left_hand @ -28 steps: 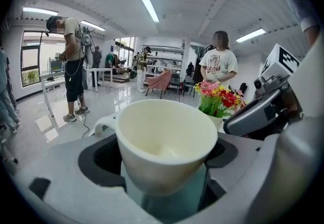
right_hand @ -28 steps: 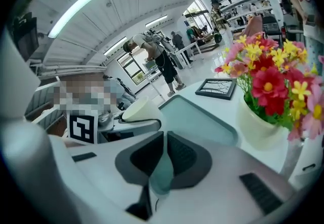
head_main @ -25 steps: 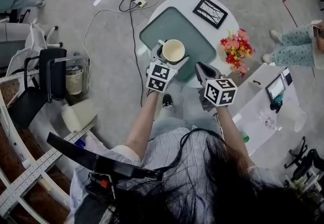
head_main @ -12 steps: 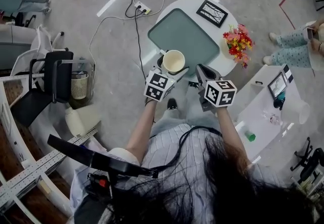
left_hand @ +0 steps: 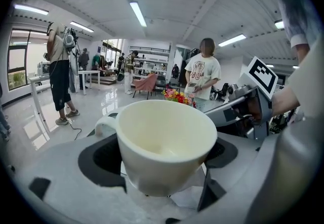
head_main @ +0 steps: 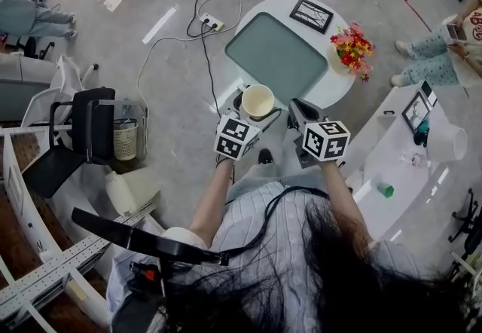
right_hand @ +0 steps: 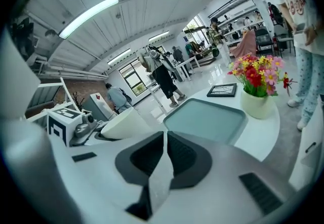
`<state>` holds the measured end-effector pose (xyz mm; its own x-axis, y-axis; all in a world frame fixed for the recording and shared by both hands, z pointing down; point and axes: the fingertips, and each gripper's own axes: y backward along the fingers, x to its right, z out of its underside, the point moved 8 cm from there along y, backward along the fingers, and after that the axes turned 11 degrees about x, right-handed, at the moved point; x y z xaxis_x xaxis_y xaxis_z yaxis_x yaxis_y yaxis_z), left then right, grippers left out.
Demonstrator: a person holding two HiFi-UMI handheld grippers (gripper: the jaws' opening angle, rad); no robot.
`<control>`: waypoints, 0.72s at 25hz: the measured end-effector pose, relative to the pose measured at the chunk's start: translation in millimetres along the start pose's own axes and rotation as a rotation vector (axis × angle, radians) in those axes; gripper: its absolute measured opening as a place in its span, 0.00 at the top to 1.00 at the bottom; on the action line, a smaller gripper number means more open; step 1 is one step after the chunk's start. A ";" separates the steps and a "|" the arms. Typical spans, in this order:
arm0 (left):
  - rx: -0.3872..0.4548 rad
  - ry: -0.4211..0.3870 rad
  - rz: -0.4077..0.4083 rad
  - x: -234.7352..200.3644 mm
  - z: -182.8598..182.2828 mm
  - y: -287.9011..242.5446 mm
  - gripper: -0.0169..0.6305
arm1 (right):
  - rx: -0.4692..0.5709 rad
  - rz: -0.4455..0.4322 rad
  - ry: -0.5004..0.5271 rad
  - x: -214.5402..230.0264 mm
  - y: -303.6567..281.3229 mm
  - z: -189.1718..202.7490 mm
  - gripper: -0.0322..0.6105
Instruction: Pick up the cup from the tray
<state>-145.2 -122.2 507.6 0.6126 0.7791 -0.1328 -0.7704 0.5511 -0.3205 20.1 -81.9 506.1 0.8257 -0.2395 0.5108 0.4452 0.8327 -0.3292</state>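
Note:
A cream cup (head_main: 257, 101) sits between the jaws of my left gripper (head_main: 254, 110), which is shut on it and holds it off the round table's near edge. In the left gripper view the cup (left_hand: 164, 147) fills the middle, upright, its handle at the left. The grey-green tray (head_main: 276, 57) lies bare on the white round table (head_main: 334, 84). My right gripper (head_main: 299, 114) hovers beside the cup, jaws pressed together with nothing in them. In the right gripper view the tray (right_hand: 207, 118) lies ahead and the cup (right_hand: 124, 123) is at the left.
A vase of red and yellow flowers (head_main: 352, 50) and a framed picture (head_main: 312, 15) stand on the round table. A white side table (head_main: 410, 151) with small items is at the right. A black chair (head_main: 86, 128), a bin and floor cables lie at the left. People stand around.
The left gripper has carried the cup off the tray and back towards me, past the table's near edge. The right gripper drew back alongside it, still shut.

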 end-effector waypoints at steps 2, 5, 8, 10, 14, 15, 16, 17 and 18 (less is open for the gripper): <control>0.000 -0.009 0.015 4.5 1.0 11.0 0.28 | 0.011 0.006 -0.002 -9.7 6.9 6.8 0.89; 0.003 -0.013 0.033 10.5 4.5 26.0 0.28 | 0.022 0.017 -0.002 -22.6 16.9 17.6 0.89; 0.005 -0.004 0.040 14.2 9.6 39.6 0.28 | 0.026 0.026 0.006 -32.5 24.5 26.6 0.89; 0.001 0.008 0.044 18.5 14.6 46.1 0.28 | 0.022 0.032 0.009 -36.7 31.6 31.4 0.89; -0.005 0.026 0.054 30.1 22.9 51.4 0.28 | 0.012 0.036 0.015 -38.4 45.1 37.6 0.89; -0.003 0.029 0.054 32.9 23.7 51.8 0.28 | 0.010 0.036 0.017 -38.3 47.6 38.5 0.89; -0.002 0.032 0.054 36.0 24.4 52.2 0.28 | 0.006 0.037 0.018 -38.1 50.3 39.6 0.89; 0.001 0.036 0.054 39.0 24.9 52.6 0.28 | 0.002 0.037 0.020 -37.7 52.9 40.8 0.89; 0.003 0.040 0.053 41.9 25.2 52.9 0.28 | -0.001 0.038 0.020 -37.2 55.3 41.9 0.89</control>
<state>-164.8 -52.9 508.7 0.5775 0.7947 -0.1869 -0.8025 0.5105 -0.3089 -0.6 -5.9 502.1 0.8486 -0.2181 0.4820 0.4142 0.8407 -0.3488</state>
